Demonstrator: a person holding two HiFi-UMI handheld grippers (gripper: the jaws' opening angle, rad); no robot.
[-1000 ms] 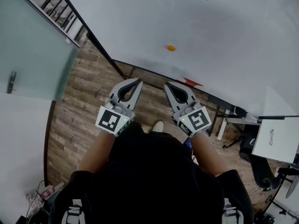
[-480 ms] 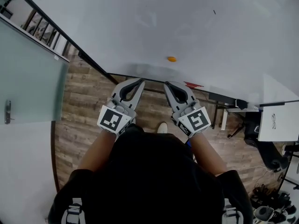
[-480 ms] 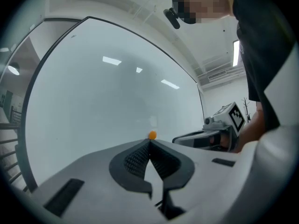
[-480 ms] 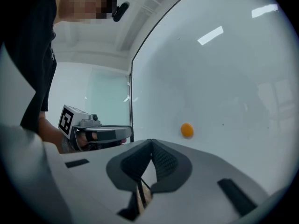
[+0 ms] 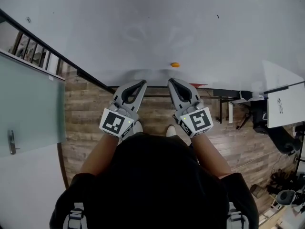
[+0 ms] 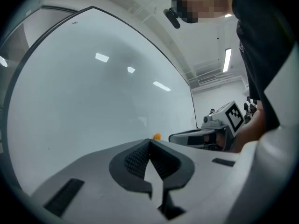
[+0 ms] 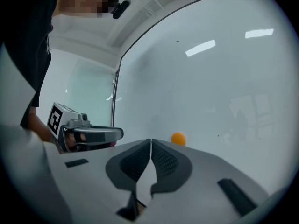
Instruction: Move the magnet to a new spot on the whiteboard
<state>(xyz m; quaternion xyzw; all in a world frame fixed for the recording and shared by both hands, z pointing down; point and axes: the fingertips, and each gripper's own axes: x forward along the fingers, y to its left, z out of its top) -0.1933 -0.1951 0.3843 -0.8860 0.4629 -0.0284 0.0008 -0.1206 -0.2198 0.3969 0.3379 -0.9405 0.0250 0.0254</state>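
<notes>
A small round orange magnet [image 5: 175, 65] sticks to the white whiteboard [image 5: 157, 23] just ahead of me; it also shows as the magnet [image 7: 178, 138] and the magnet [image 6: 157, 136] in the gripper views. My right gripper [image 5: 172, 82] points at the board a little short of the magnet, jaws shut with nothing between them. Beside it my left gripper [image 5: 143, 83] is likewise shut and empty, further left of the magnet. Both are held level, side by side, apart from the board.
The whiteboard's dark frame [image 5: 71, 68] runs down its left edge, with a frosted glass door [image 5: 28, 104] beyond. A board stand leg [image 5: 224, 109] and a white paper sheet [image 5: 283, 109] lie to the right over the wooden floor [image 5: 86, 123].
Both grippers have swung with the person toward the whiteboard; the magnet now sits nearer, just above the right gripper's tips. The jaws stayed shut.
</notes>
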